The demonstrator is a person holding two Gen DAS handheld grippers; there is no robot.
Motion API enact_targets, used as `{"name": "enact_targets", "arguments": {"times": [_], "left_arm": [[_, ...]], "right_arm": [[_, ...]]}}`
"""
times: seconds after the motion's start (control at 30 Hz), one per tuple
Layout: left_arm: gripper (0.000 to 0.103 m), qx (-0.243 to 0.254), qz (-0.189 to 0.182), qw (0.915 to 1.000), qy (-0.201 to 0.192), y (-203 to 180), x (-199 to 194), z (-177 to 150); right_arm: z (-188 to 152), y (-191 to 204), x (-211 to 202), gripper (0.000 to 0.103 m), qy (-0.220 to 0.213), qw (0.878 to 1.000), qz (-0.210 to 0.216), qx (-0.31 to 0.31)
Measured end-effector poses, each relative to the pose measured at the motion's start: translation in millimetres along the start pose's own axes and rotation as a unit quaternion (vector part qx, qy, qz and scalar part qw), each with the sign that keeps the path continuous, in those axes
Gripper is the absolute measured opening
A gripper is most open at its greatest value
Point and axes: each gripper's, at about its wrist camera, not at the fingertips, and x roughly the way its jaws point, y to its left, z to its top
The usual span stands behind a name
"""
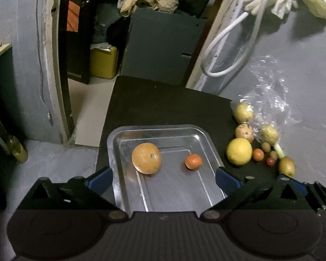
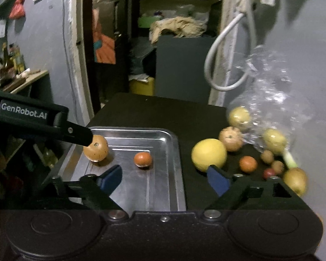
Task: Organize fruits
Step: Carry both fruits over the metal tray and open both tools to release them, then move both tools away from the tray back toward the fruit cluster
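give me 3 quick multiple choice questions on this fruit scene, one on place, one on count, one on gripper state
1. Where is the large yellow fruit?
A. in the tray
B. on the black table right of the tray
C. in the bag

2. How many fruits lie in the tray?
A. two
B. four
C. none

3. The right gripper is:
A. shut on a fruit
B. open, empty
C. shut, empty

Answers:
1 B, it sits on the table beside the tray.
2 A, a tan fruit and a small orange one.
3 B, its fingers stand wide apart, holding nothing.
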Motion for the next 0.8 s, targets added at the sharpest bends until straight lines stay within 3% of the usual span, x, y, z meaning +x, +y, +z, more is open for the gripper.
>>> {"name": "enact_targets", "arguments": {"times": [0.23, 0.8], "left_arm": [[0.102, 0.042, -0.025, 0.9988, 0.006, -18.1, -22.4, -13.4], [0.102, 0.158, -0.082, 0.9833, 0.036, -83.8, -32.3, -56.9]], "right_arm": [[-17.1, -7.7, -52.0, 0.102, -0.015, 0.998, -0.044, 0.043], [-75.3, -38.3, -134.5, 0.102, -0.003, 0.981, -0.148, 0.126]]}}
